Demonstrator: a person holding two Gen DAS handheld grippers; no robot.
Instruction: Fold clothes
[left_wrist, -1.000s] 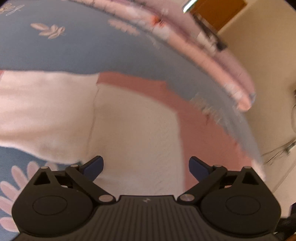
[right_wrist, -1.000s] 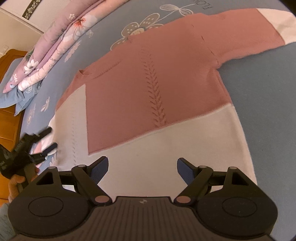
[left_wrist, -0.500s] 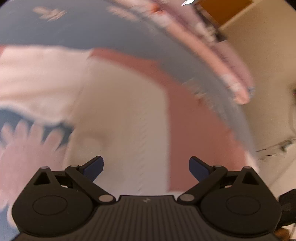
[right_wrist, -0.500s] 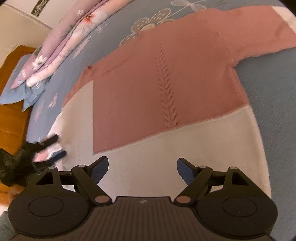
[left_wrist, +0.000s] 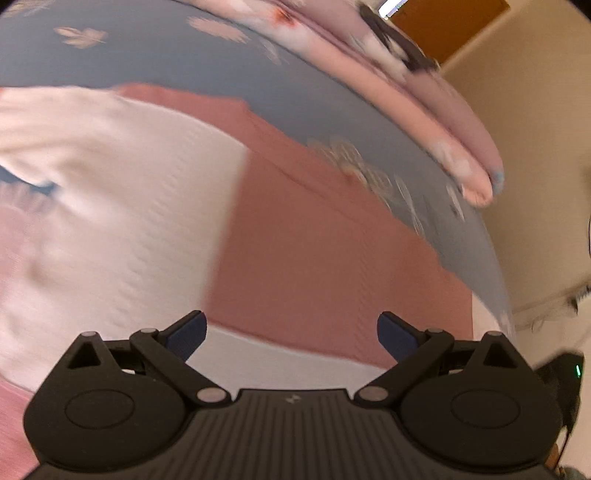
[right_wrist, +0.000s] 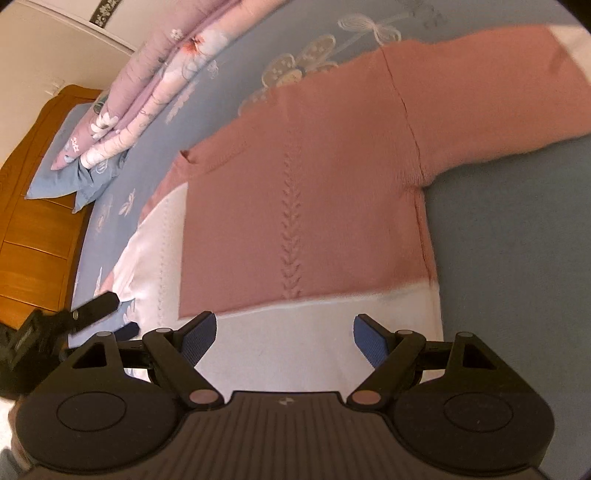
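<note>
Blue floral bedsheet (right_wrist: 517, 258); pink-white sweater (right_wrist: 314, 184); writing unreadable.

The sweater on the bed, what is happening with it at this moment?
A person holding a gripper in each hand is folding a pink and white sweater that lies flat on a blue flowered bedspread. One sleeve is already folded across the body; the other sleeve is spread out. The right gripper hangs open over the white hem, and the left gripper is open over the folded side. Neither grips anything.
</note>
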